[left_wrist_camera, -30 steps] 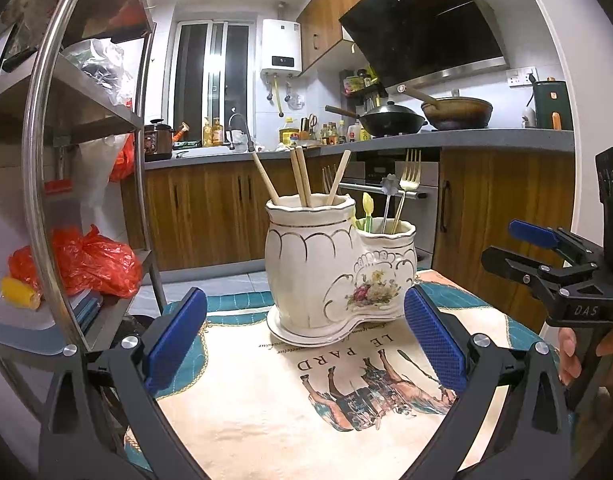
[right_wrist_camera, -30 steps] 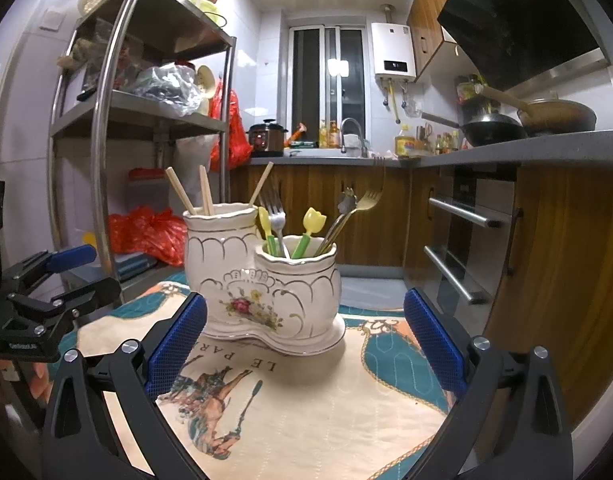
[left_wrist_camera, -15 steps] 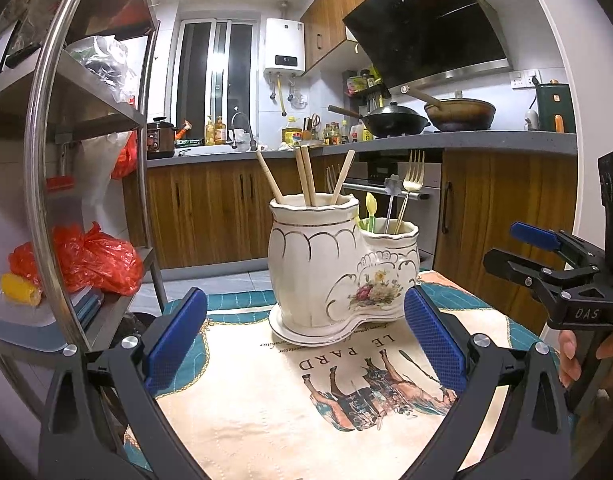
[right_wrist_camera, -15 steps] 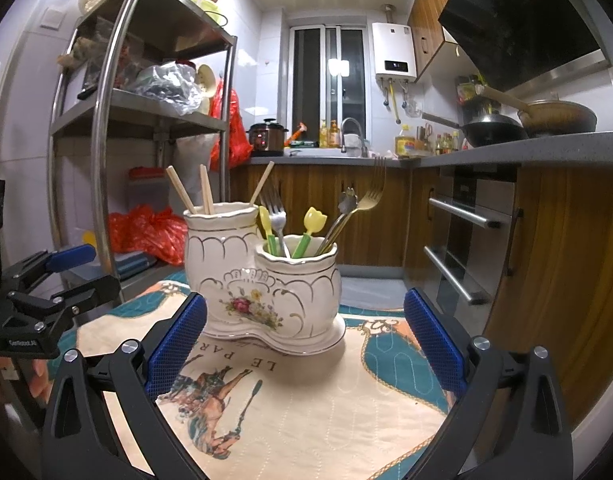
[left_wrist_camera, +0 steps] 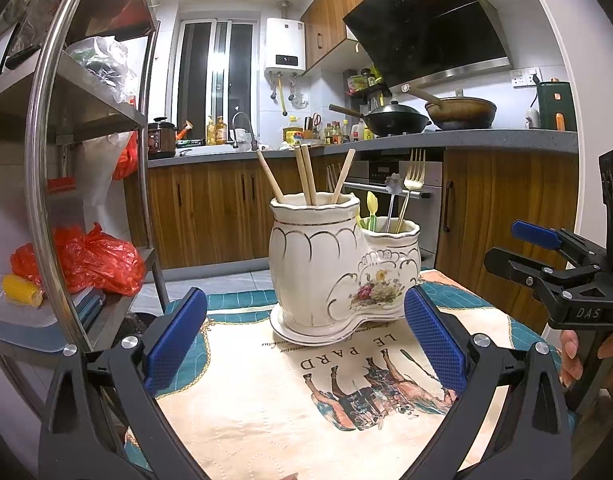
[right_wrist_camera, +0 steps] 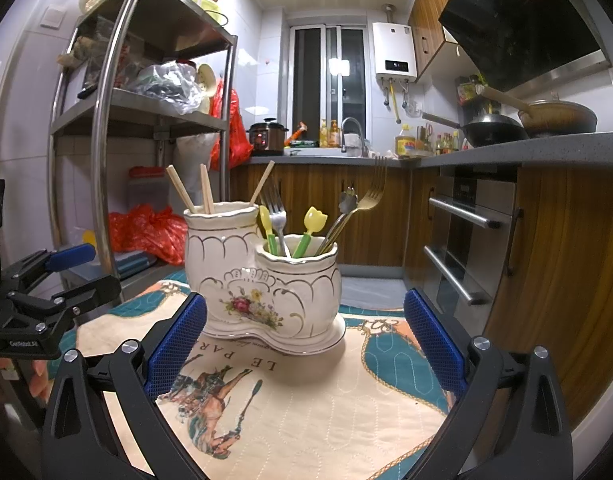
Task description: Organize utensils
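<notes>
Our left gripper (left_wrist_camera: 304, 338) and right gripper (right_wrist_camera: 304, 338) are black frames with silver screws and blue textured pads (left_wrist_camera: 174, 336); one bears what looks like "DAS".

On the cream quilted table mat with the horse print (left_wrist_camera: 266, 412) I read "LE PARD", upside down from my left side. My black right gripper (left_wrist_camera: 546, 256) carries "DAS" in white on its body. The lettering on my black left gripper (right_wrist_camera: 62, 276) is too small to read.
</notes>
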### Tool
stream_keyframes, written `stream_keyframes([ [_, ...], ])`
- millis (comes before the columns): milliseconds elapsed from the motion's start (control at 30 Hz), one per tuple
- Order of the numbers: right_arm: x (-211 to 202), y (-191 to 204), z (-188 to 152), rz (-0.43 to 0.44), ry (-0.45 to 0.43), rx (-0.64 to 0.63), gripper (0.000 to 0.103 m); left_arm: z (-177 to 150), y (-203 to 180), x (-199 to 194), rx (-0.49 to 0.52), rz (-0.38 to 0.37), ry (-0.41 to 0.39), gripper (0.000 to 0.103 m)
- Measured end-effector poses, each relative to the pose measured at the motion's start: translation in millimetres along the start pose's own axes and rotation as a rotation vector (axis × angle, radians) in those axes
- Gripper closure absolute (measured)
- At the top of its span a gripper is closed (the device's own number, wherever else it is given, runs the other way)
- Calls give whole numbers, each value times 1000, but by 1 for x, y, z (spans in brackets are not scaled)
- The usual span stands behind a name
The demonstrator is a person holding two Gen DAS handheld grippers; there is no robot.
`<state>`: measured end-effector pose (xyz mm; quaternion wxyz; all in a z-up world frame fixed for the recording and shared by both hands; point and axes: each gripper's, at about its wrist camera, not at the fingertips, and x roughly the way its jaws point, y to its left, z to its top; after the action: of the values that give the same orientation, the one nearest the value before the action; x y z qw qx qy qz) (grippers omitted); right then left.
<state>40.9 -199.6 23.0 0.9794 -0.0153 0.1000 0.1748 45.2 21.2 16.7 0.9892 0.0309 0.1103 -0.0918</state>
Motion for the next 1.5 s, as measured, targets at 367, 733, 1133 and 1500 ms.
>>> stream_keyframes([
  [367, 0, 0, 0, 0, 0, 0, 5, -3, -7, 1, 23, 8, -1, 6],
  [733, 0, 1, 0, 0, 0, -1, 5, -1, -7, 1, -1, 10, 2, 6],
  [1133, 0, 0, 1, 0, 2, 0, 5, -1, -6, 2, -9, 14, 6, 6],
  [1500, 1, 0, -1, -1, 7, 3, 5, -3, -8, 2, -1, 7, 7, 6],
])
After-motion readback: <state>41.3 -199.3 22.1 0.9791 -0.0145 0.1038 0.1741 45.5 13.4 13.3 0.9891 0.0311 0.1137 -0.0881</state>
